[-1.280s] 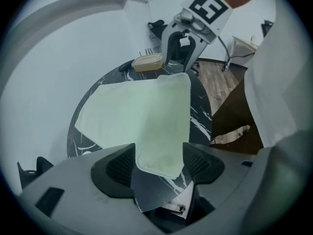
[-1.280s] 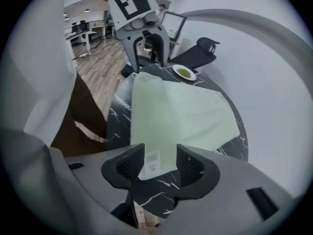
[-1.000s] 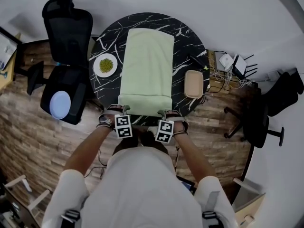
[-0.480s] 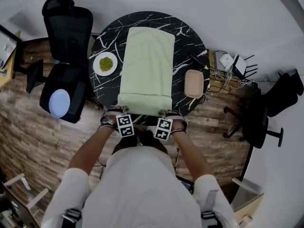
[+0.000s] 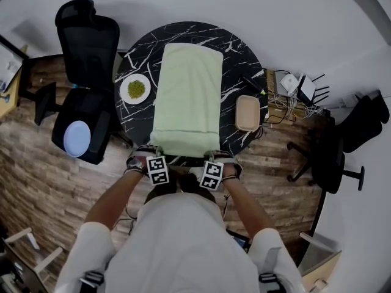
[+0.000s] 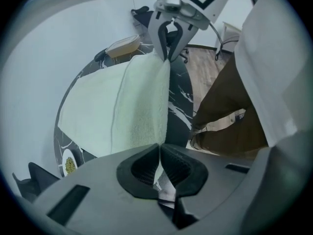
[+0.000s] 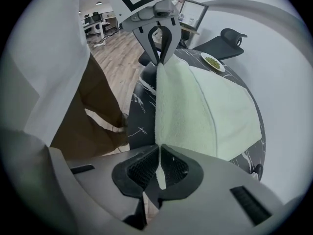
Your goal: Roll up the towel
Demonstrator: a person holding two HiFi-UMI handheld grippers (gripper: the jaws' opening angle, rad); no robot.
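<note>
A pale green towel point(image 5: 186, 96) lies lengthwise across the round black marble table point(image 5: 241, 54), its near edge at the table's front rim. My left gripper point(image 5: 160, 155) is shut on the towel's near left corner. My right gripper point(image 5: 211, 158) is shut on the near right corner. In the left gripper view the towel point(image 6: 117, 111) runs into the closed left gripper point(image 6: 159, 150), and the right gripper point(image 6: 165, 58) pinches the far end of the same edge. The right gripper view mirrors this: towel point(image 7: 205, 106), right gripper point(image 7: 159, 153), left gripper point(image 7: 160, 60).
A white plate of green food point(image 5: 135, 89) sits left of the towel, and a beige tray point(image 5: 247, 113) lies right of it. A black office chair point(image 5: 85, 47) with a blue disc point(image 5: 77, 138) stands at the left. Cables and routers point(image 5: 296, 85) are on the floor at the right.
Both grippers' jaws have closed onto the towel's near edge. The hands have stayed almost in place at the table's front rim.
</note>
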